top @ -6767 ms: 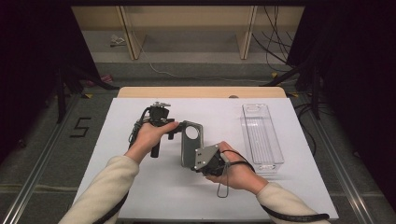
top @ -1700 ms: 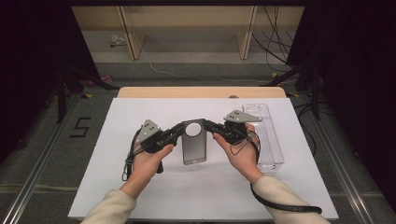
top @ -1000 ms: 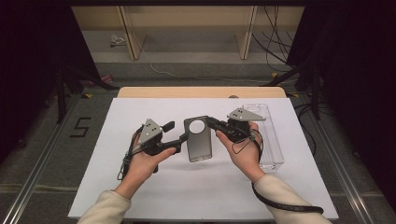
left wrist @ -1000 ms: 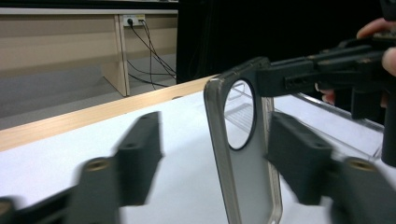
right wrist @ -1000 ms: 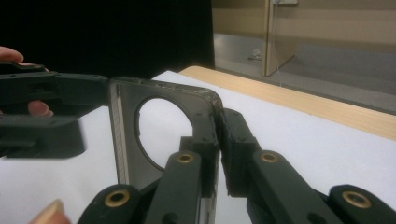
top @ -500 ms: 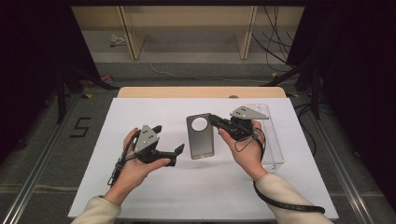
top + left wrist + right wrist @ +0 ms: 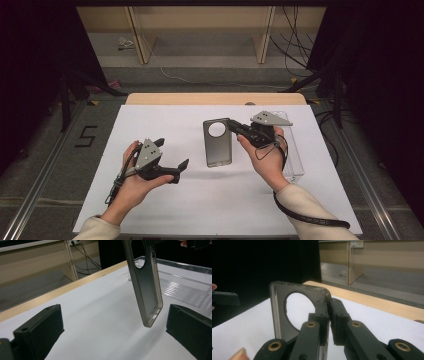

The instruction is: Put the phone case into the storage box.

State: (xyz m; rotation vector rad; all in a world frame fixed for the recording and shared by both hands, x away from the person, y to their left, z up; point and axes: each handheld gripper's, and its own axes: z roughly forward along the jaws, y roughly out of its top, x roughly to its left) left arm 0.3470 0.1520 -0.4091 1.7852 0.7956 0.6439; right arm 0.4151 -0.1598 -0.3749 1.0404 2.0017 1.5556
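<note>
A smoky grey phone case (image 7: pixel 218 145) with a round camera hole hangs just above the white table top. My right gripper (image 7: pixel 234 128) is shut on its upper right edge, and in the right gripper view both jaws pinch the case wall (image 7: pixel 279 312) beside the hole. My left gripper (image 7: pixel 172 153) sits low at the left, apart from the case. Its jaws have just been opening and now stand wide with nothing between them. In the left gripper view the case (image 7: pixel 147 285) hangs tilted, farther off than the jaws.
A clear plastic tray (image 7: pixel 295 165) lies on the white table cover (image 7: pixel 165 120) at the right, under my right hand. A wooden table edge (image 7: pixel 215 98) runs along the back, with floor, cables and shelf legs beyond it.
My left gripper has let go of the case's left side, opened wide and drawn back to the left and toward the person. The right gripper keeps the case, shifted slightly toward the tray.
</note>
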